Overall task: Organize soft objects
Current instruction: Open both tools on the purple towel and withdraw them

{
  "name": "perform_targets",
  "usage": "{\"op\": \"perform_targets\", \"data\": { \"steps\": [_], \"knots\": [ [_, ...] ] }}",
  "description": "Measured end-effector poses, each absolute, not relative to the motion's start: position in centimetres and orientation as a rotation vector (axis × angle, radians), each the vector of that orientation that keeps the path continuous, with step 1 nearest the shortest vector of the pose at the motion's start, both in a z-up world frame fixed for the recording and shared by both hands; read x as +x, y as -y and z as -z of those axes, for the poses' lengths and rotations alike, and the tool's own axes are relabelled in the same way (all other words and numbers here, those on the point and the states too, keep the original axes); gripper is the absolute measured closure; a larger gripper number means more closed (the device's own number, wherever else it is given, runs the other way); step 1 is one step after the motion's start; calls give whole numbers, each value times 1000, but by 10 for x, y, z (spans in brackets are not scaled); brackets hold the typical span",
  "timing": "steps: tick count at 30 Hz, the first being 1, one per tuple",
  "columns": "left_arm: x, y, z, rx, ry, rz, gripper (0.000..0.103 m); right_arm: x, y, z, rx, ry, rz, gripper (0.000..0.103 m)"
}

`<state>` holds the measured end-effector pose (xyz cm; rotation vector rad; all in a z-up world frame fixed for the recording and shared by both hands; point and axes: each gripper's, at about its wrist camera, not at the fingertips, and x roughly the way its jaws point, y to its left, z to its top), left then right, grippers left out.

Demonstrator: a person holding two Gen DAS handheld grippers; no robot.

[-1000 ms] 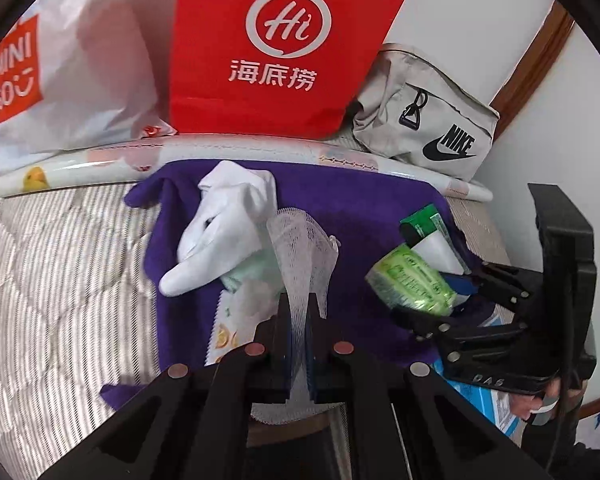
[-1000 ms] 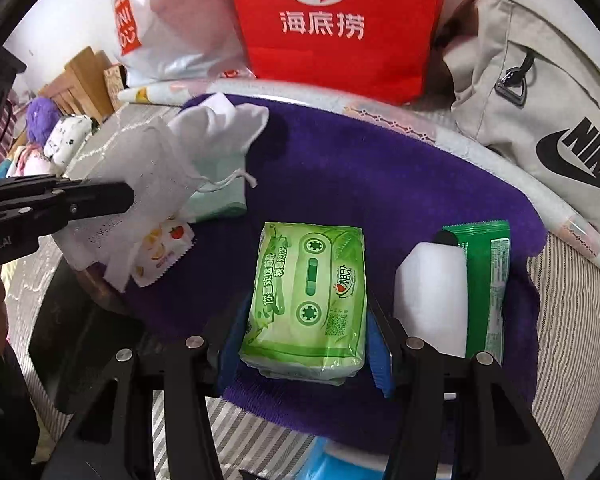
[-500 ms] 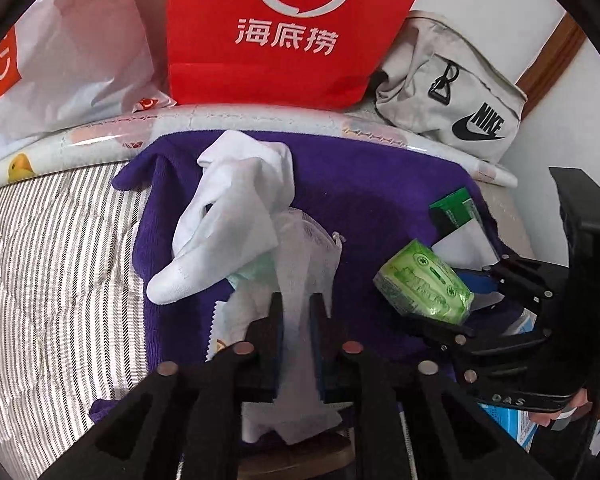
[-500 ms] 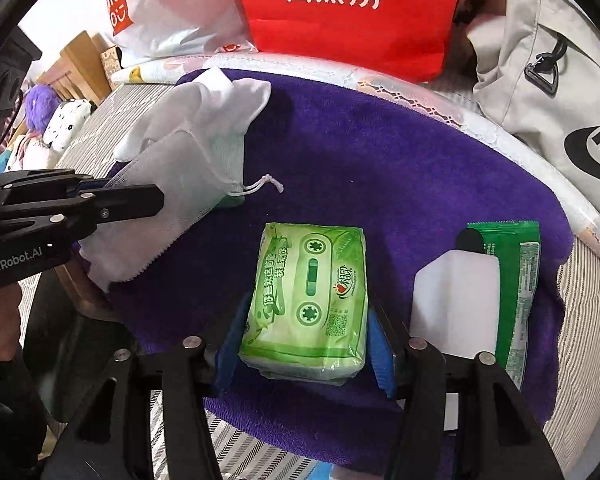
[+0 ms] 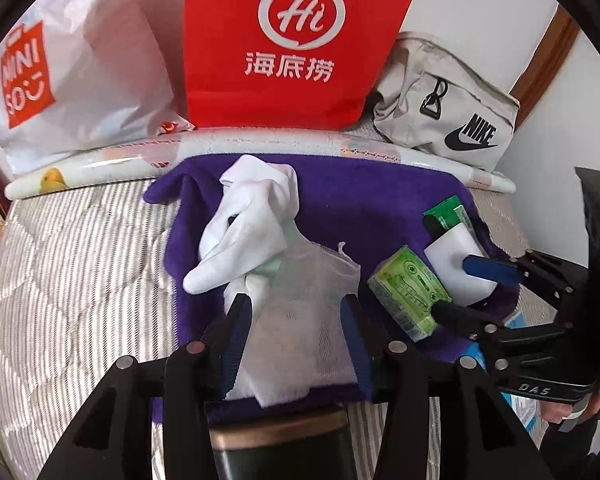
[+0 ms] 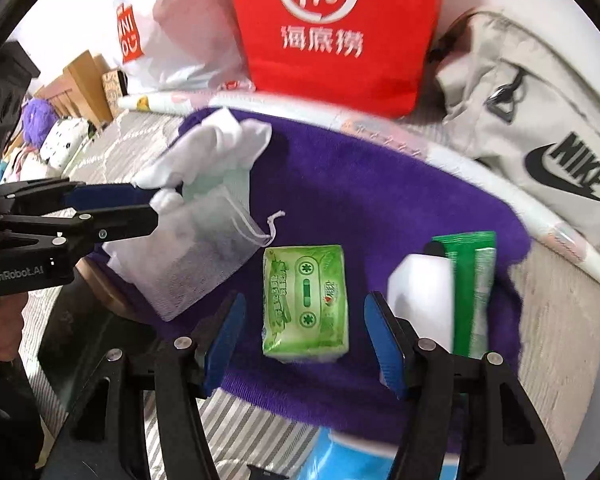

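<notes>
Both sets of jaws gape wide and empty. The left gripper (image 5: 296, 316) straddles the limp mesh pouch (image 5: 300, 300) at the purple towel's (image 6: 380, 200) near-left edge; the right gripper (image 6: 304, 332) flanks the tissue pack (image 6: 305, 300), light and squashy, best pinched across its long sides.

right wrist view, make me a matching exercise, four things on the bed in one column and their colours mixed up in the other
Things:
1. tissue pack
2. towel
3. paper bag
4. glove

Colours:
A. red
B. white
C. light green
D. purple

Pairs: 1-C, 2-D, 3-A, 4-B
</notes>
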<state>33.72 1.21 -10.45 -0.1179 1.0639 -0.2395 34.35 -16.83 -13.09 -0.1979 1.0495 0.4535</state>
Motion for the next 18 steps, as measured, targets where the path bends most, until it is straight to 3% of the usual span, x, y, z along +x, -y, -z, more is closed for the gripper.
{"op": "perform_targets", "data": {
  "steps": [10,18],
  "knots": [
    [275,-22,62,-125,-919,183,59,276,200,85,-117,-888,-439,41],
    [214,-10,42,-80,-899,193,59,210,211,71,-122,-866,-371,42]
  ]
}}
